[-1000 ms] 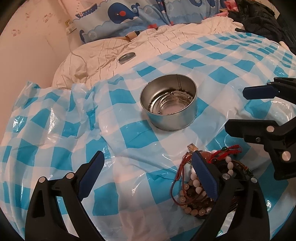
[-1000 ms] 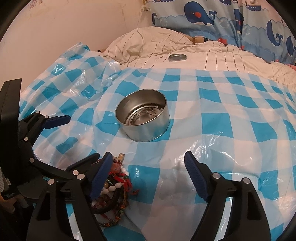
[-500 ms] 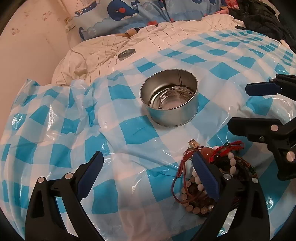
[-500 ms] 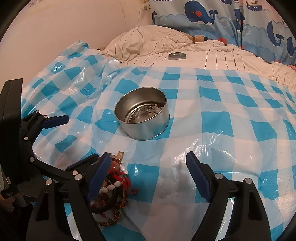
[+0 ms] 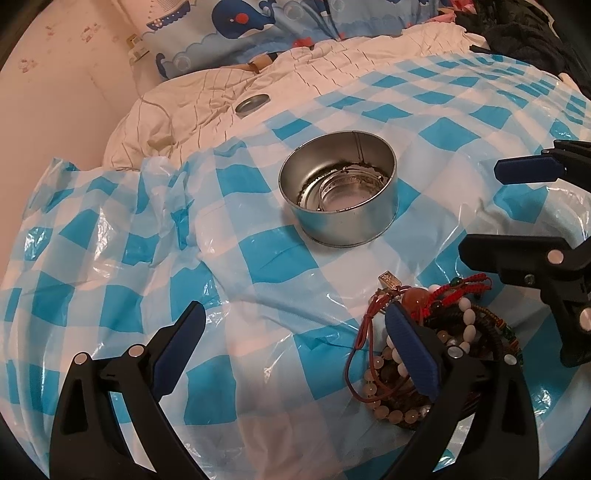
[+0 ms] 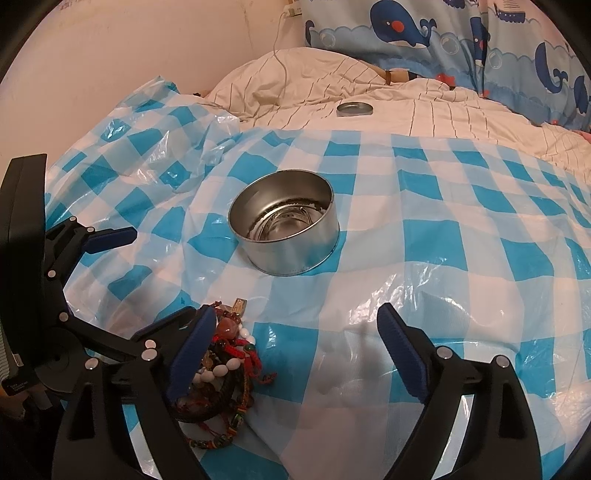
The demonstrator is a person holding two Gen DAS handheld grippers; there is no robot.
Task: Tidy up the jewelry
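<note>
Beaded jewelry pile (image 5: 436, 347) between both open tools' inner fingers.

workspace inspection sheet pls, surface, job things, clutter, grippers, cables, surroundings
surface: blue and white checked plastic sheet, wrinkled, spread over a bed.
job's things: pile of bracelets on the sheet; open round tin beyond it, no bracelets inside.
clutter: round metal lid on the striped quilt.
grippers: left hand-held gripper open; right hand-held gripper open; both flank the pile, holding nothing.
cables: thin cord running down the wall onto the quilt.
surroundings: whale-print pillow, wall.
</note>
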